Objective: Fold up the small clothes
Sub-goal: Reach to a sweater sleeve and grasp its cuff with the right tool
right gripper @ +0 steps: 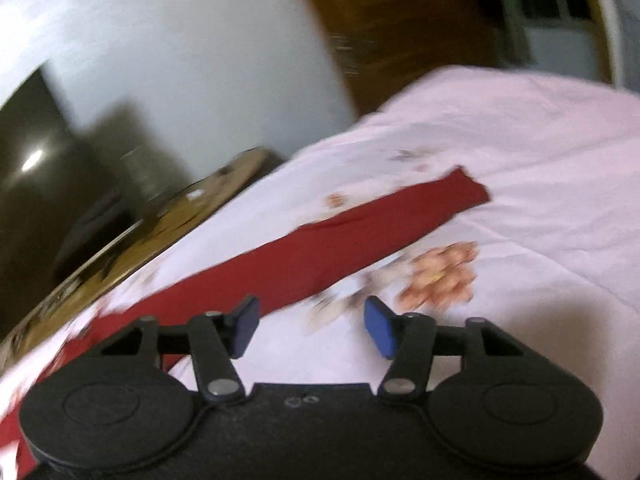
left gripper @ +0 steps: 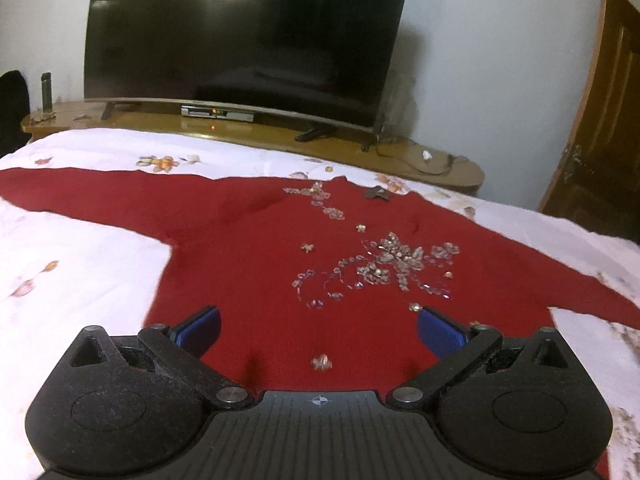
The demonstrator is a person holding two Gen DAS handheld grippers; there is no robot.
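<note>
Left gripper [left gripper: 318,330] is hovering tilted down over the lower body of the red sweater [left gripper: 248,240], blue ribbed pads [left gripper: 438,334] spread wide, nothing between them. The soft knit is lying flat on a white floral bedsheet [left gripper: 80,264], a beaded flower motif [left gripper: 384,264] at 1 o'clock, sleeves spreading toward 10 and 3 o'clock. Right gripper [right gripper: 312,330], view blurred, is hanging released over bare sheet, the long right sleeve [right gripper: 360,236] running toward 1 o'clock; a dark television [left gripper: 248,36] is standing beyond.
</note>
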